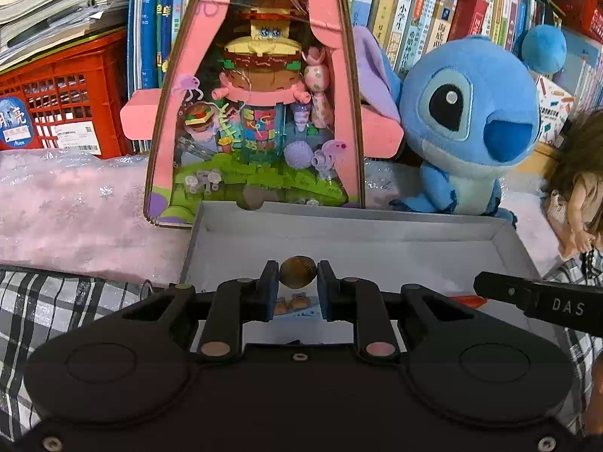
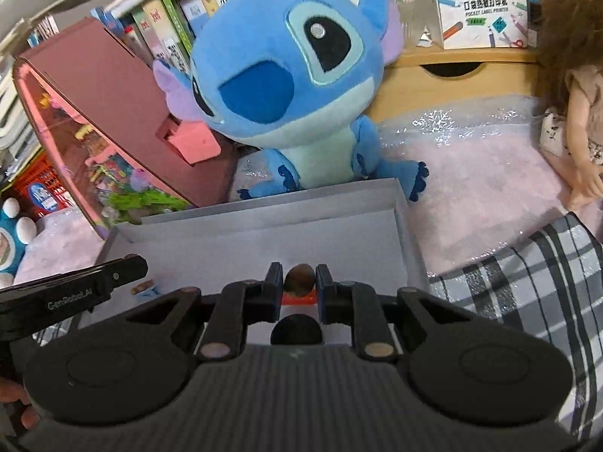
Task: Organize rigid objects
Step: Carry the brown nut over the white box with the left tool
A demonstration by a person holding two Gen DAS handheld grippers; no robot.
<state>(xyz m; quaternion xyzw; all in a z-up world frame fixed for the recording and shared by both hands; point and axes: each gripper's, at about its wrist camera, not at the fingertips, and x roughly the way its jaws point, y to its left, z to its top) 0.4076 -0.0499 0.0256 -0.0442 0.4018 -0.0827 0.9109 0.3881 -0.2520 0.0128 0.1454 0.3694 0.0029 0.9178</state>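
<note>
So we've got two hand-held grippers going here. Our left hand-held gripper (image 1: 297,277) is clenched on a small brown nut-like piece (image 1: 297,272), and our right hand-held gripper (image 2: 299,277) is pinching another brownish round piece (image 2: 299,278) the same way. Both hang just over the near end of the shallow grey box (image 1: 377,226), which already has a couple of small items in it, including an orange one (image 2: 299,298) right under the right pads. Looks to us like we're in the carry-and-drop step: both pieces are over the box, not yet set down. Next move probably calls for lowering a bit and letting go gently so these round things don't roll. Beyond the box sit the pink display house (image 1: 256,113) and the blue plush (image 1: 467,120), with bookshelves (image 1: 433,11) behind.
</note>
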